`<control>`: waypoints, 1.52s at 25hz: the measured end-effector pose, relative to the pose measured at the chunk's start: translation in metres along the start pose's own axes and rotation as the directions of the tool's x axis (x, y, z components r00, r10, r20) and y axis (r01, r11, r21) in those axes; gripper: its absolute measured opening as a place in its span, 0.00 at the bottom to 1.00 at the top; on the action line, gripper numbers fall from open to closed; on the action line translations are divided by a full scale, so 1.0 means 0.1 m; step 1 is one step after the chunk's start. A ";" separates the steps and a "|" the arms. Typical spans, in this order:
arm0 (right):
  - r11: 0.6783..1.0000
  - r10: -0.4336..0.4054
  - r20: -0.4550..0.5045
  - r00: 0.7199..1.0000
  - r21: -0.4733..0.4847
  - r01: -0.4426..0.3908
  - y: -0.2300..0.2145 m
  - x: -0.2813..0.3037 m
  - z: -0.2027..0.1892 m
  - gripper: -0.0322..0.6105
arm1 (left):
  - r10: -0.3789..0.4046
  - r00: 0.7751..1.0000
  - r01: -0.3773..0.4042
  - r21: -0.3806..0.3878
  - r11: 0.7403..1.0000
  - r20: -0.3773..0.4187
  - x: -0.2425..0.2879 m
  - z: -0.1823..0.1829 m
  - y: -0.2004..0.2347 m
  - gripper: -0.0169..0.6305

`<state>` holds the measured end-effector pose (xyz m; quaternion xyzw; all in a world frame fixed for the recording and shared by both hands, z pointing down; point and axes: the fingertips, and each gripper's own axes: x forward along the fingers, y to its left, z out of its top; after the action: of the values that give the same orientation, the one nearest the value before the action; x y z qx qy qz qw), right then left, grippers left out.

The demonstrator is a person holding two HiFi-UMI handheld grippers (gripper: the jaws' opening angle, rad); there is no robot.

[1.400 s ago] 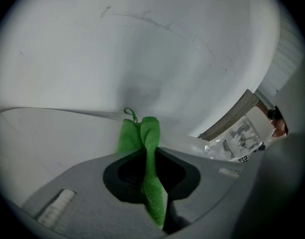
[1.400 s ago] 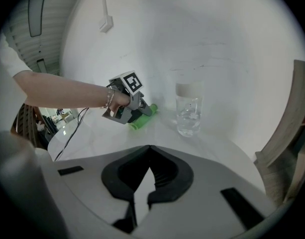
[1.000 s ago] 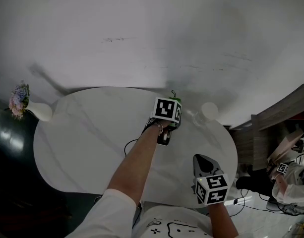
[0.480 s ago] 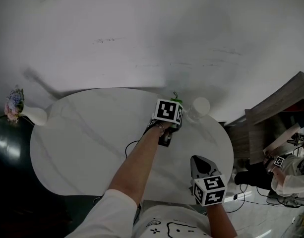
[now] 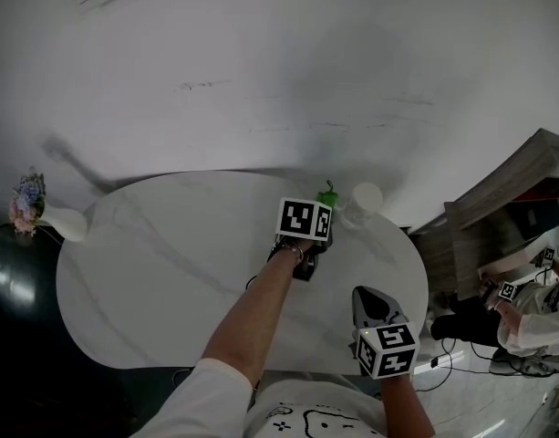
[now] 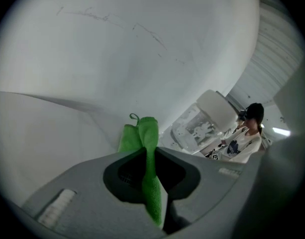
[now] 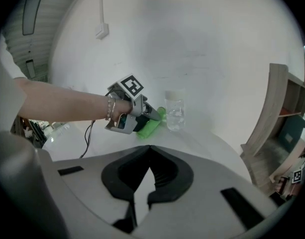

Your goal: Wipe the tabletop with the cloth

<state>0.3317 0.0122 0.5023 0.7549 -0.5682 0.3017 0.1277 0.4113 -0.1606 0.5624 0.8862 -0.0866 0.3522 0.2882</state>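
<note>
Where the white tabletop (image 5: 170,263) curves toward the wall, at about one o'clock from its middle in the head view, the left gripper (image 6: 148,151) has its jaws clamped on the green cloth (image 6: 142,133) (folded, a small loop at its tip), which lies on the surface. A clear jar (image 5: 361,201) stands just beside it at two o'clock. The right gripper (image 7: 149,148), at five o'clock over the near edge, has its jaws together on nothing.
</note>
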 end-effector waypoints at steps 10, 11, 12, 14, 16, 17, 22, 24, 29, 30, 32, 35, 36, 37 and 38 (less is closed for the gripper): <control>0.999 -0.002 0.056 0.998 0.034 0.000 0.29 0.04 0.38 0.05 | -0.098 0.985 0.085 0.101 0.991 0.138 -0.85 0.19 -0.15 0.10; 0.999 0.003 0.062 0.998 0.037 -0.005 0.34 0.06 0.42 0.05 | -0.099 0.984 0.083 0.114 0.990 0.151 -0.95 0.21 -0.14 0.10; 0.999 0.008 0.068 0.998 0.038 -0.011 0.40 0.07 0.46 0.05 | -0.099 0.982 0.079 0.125 0.989 0.163 -1.05 0.22 -0.12 0.10; 0.999 0.020 0.080 0.997 0.036 -0.023 0.53 0.10 0.55 0.05 | -0.100 0.977 0.073 0.147 0.986 0.187 -1.27 0.25 -0.07 0.10; 0.999 0.029 0.096 0.995 0.031 -0.032 0.68 0.13 0.63 0.05 | -0.102 0.973 0.066 0.172 0.983 0.208 -1.47 0.27 -0.02 0.10; 0.999 0.034 0.104 0.994 0.028 -0.037 0.75 0.14 0.67 0.05 | -0.102 0.971 0.062 0.185 0.981 0.217 -1.57 0.28 0.01 0.10; 0.999 0.050 0.131 0.990 -0.001 -0.050 1.08 0.18 0.82 0.05 | -0.111 0.955 0.048 0.224 0.973 0.276 -2.03 0.32 0.15 0.10; 0.999 0.050 0.143 0.988 -0.010 -0.049 1.19 0.18 0.89 0.05 | -0.116 0.945 0.041 0.241 0.970 0.306 -2.23 0.32 0.21 0.10; 0.999 0.037 0.185 0.982 -0.034 -0.031 1.44 0.20 1.03 0.05 | -0.140 0.902 0.014 0.296 0.955 0.408 -2.76 0.32 0.39 0.10; 0.999 0.029 0.190 0.981 -0.037 -0.023 1.48 0.21 1.05 0.05 | -0.142 0.891 0.001 0.312 0.950 0.431 -2.87 0.32 0.44 0.10; 0.999 0.015 0.199 0.980 -0.041 -0.007 1.57 0.23 1.06 0.05 | -0.147 0.867 -0.028 0.342 0.939 0.476 -3.09 0.30 0.56 0.10; 0.999 0.001 0.231 0.973 -0.046 0.010 1.72 0.19 1.07 0.05 | -0.165 0.826 -0.059 0.373 0.926 0.539 -3.41 0.24 0.73 0.10; 0.999 -0.003 0.243 0.970 -0.045 0.014 1.76 0.17 1.08 0.05 | -0.171 0.812 -0.068 0.381 0.922 0.558 -3.50 0.21 0.77 0.10; 0.999 -0.008 0.255 0.967 -0.043 0.019 1.79 0.14 1.10 0.05 | -0.176 0.799 -0.077 0.388 0.918 0.575 -3.60 0.20 0.81 0.10; 0.999 -0.013 0.264 0.964 -0.041 0.025 1.81 0.12 1.11 0.05 | -0.181 0.786 -0.088 0.398 0.913 0.591 -3.68 0.18 0.83 0.10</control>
<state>0.1991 -0.1150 0.3949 0.7907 -0.5795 0.1848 0.0705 0.1207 -0.2572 0.3411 0.9938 -0.0787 0.0466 0.0632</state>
